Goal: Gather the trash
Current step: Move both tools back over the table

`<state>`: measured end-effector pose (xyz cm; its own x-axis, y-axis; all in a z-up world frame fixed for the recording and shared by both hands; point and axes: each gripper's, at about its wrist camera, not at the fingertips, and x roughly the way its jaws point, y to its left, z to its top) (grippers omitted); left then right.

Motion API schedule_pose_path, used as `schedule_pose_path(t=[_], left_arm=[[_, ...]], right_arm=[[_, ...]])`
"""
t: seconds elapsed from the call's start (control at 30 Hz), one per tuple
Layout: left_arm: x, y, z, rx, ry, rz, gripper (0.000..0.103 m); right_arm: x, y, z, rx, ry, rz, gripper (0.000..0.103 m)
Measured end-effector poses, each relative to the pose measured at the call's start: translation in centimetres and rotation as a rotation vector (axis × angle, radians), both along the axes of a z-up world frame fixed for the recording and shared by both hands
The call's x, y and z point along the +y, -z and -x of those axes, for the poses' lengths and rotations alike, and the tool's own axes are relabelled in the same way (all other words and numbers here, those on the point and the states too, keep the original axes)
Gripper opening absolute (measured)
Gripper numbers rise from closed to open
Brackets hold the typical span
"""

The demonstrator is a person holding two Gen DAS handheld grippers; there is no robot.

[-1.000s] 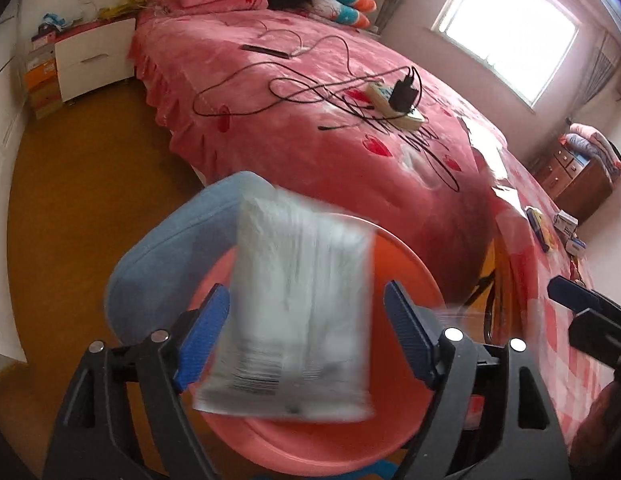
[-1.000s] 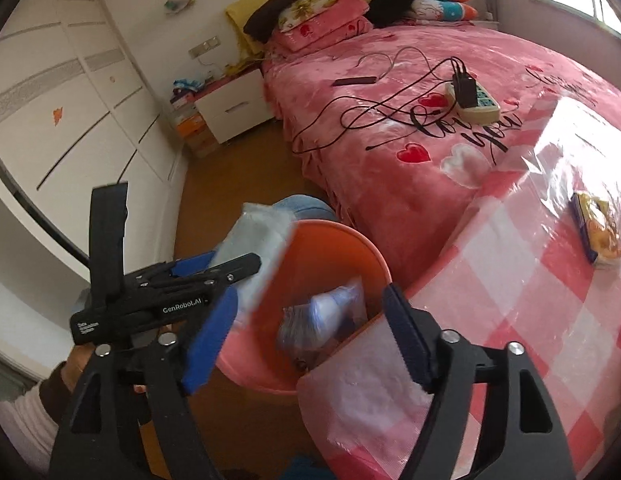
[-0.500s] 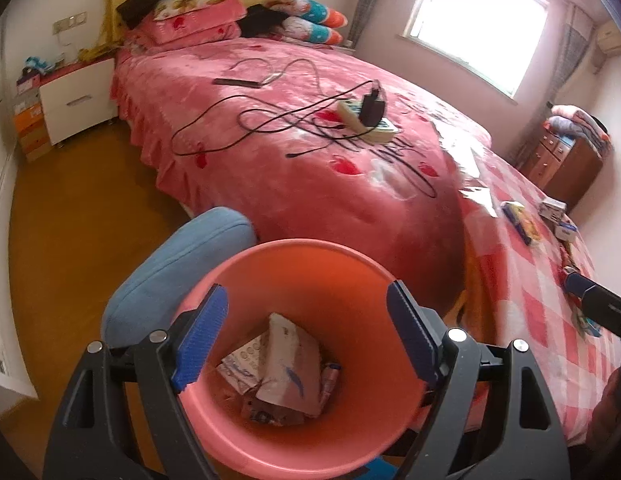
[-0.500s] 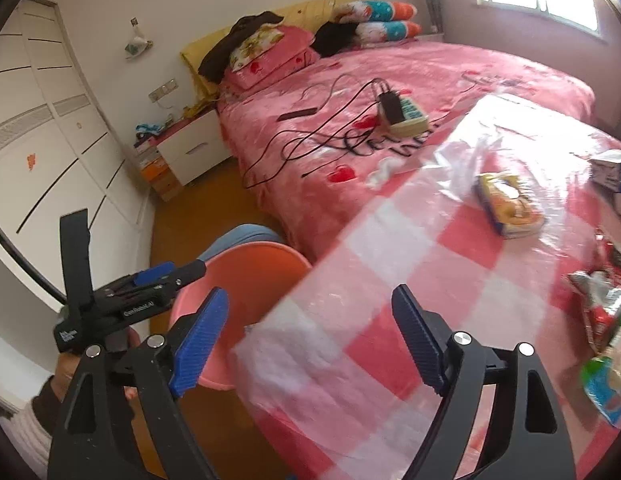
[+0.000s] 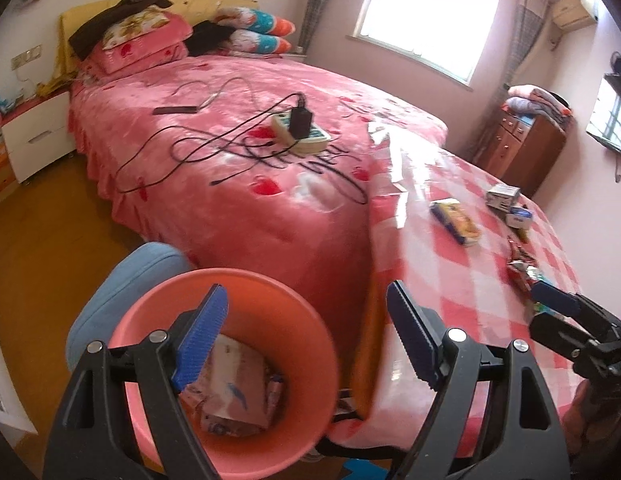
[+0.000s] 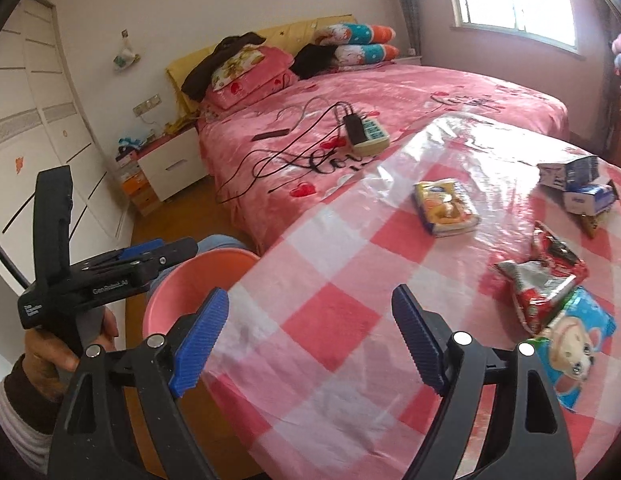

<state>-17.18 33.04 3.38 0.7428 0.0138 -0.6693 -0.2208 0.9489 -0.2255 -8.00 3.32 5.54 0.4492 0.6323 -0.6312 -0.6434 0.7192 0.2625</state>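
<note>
A pink bin (image 5: 306, 336) stands on the floor beside the checked table (image 5: 442, 264); it holds wrappers, with a white packet (image 5: 234, 396) on top. My left gripper (image 5: 306, 344) is open and empty above the bin. My right gripper (image 6: 310, 344) is open and empty over the table's near edge (image 6: 318, 320). On the table lie a yellow snack pack (image 6: 446, 208), a red foil wrapper (image 6: 546, 280), a blue monkey-print packet (image 6: 574, 336) and small blue-white boxes (image 6: 578, 184). The bin's rim (image 6: 178, 284) shows in the right wrist view.
A pink bed (image 5: 238, 152) with a power strip (image 5: 300, 132) and cables lies behind. A blue stool (image 5: 122, 280) stands by the bin. A white nightstand (image 6: 170, 168) and wardrobe doors (image 6: 50, 140) are at the left. A brown dresser (image 5: 522, 148) stands at the far right.
My left gripper let go of the white packet, which dropped into the bin. Both grippers then swung to the right, the right one from over the bin to over the table.
</note>
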Motion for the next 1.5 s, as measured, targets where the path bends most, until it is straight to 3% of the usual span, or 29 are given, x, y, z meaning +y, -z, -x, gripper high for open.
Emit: schedule_pose_path(t=[0.47, 1.5], left_arm=[[-6.5, -2.0, -2.3, -0.016, 0.118, -0.03, 0.082], [-19.6, -3.1, -8.7, -0.008, 0.354, -0.121, 0.082]], right_arm=[[-6.2, -0.1, -1.3, 0.019, 0.114, -0.072, 0.083], [-20.3, 2.1, -5.9, 0.085, 0.398, -0.183, 0.083]])
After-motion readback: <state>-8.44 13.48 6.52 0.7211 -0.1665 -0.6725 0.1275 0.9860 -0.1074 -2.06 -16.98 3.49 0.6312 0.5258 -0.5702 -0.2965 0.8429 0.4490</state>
